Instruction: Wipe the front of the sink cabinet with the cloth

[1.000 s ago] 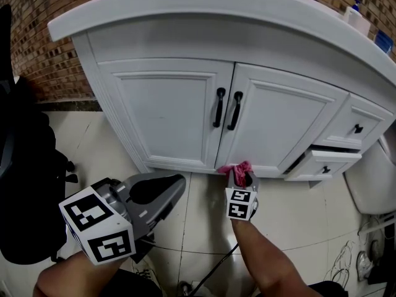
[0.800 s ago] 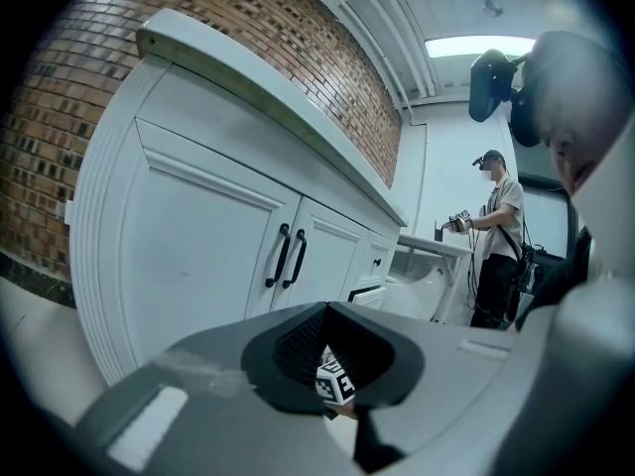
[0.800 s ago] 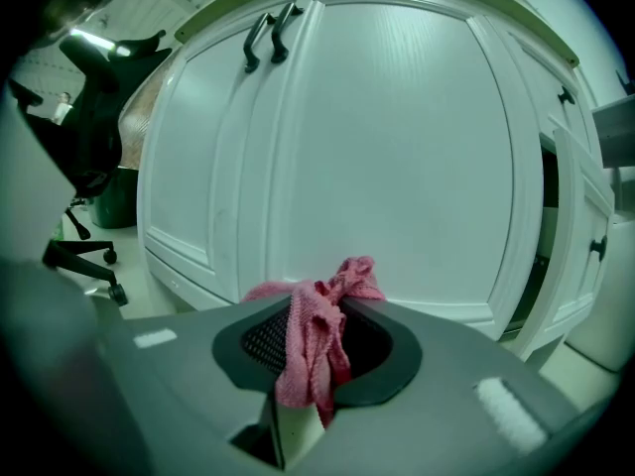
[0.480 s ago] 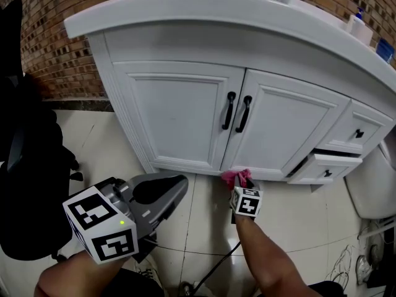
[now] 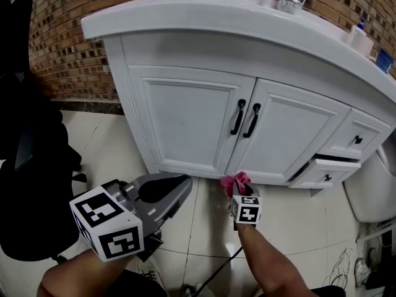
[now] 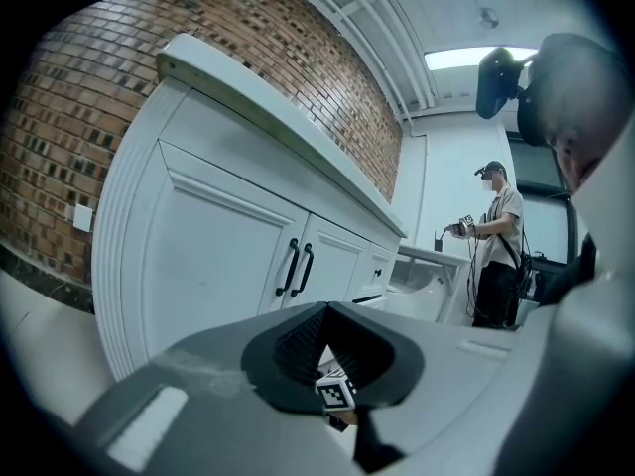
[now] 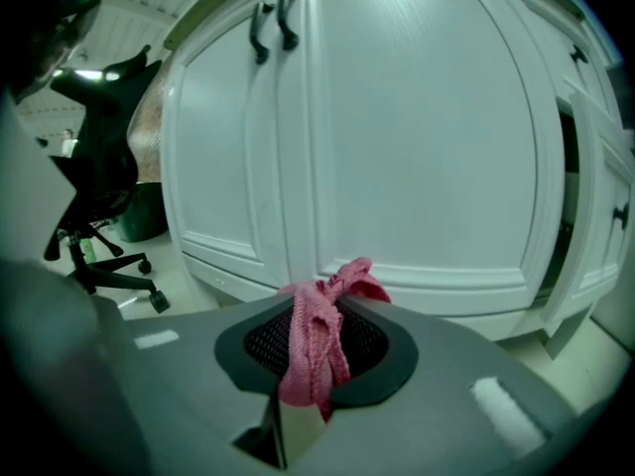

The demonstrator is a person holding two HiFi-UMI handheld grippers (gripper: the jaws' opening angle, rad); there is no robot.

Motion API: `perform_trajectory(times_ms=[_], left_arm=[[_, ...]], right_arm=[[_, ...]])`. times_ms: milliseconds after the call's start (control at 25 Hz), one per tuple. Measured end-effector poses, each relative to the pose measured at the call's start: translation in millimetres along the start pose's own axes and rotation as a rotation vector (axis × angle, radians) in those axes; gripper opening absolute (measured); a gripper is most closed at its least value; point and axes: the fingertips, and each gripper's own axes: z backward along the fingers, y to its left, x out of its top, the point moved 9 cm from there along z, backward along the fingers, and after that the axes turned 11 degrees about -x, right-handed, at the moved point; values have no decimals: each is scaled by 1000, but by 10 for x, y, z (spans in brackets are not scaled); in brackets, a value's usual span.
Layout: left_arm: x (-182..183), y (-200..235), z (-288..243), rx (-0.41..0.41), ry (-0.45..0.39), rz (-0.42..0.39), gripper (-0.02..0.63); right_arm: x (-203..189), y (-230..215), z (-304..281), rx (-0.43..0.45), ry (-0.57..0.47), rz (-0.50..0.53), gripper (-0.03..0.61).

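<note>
Since right gripper (image 5: 241, 194) is clamped on pink cloth (image 5: 236, 180), bunched past its tips with sink cabinet (image 5: 204, 167) base rail just ahead, press it flat, sweep up over doors (image 5: 189, 119); left gripper (image 5: 179, 184) jaws together, empty

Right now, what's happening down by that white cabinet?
A person holds a two-jaw gripper in each hand. The right gripper is shut on a pink cloth, low at the bottom edge of the white sink cabinet doors; whether the cloth touches the cabinet is unclear. The left gripper is shut and empty, held back above the tile floor.
</note>
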Motion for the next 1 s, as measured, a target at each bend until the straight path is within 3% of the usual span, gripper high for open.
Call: perform_trajectory(times_ms=[200, 440, 640, 1000], left_arm=[[-28, 74, 44, 0, 12, -12, 6], [-41, 46, 24, -43, 7, 7, 6], [-36, 21, 46, -50, 2, 2, 6], [-37, 99, 102, 7, -9, 6, 6]], right_arm=[[578, 381, 467, 20, -265, 94, 77], [1387, 416, 925, -6, -495, 4, 77], [1563, 376, 960, -19, -537, -40, 77], [1634, 430, 748, -16, -555, -54, 80]])
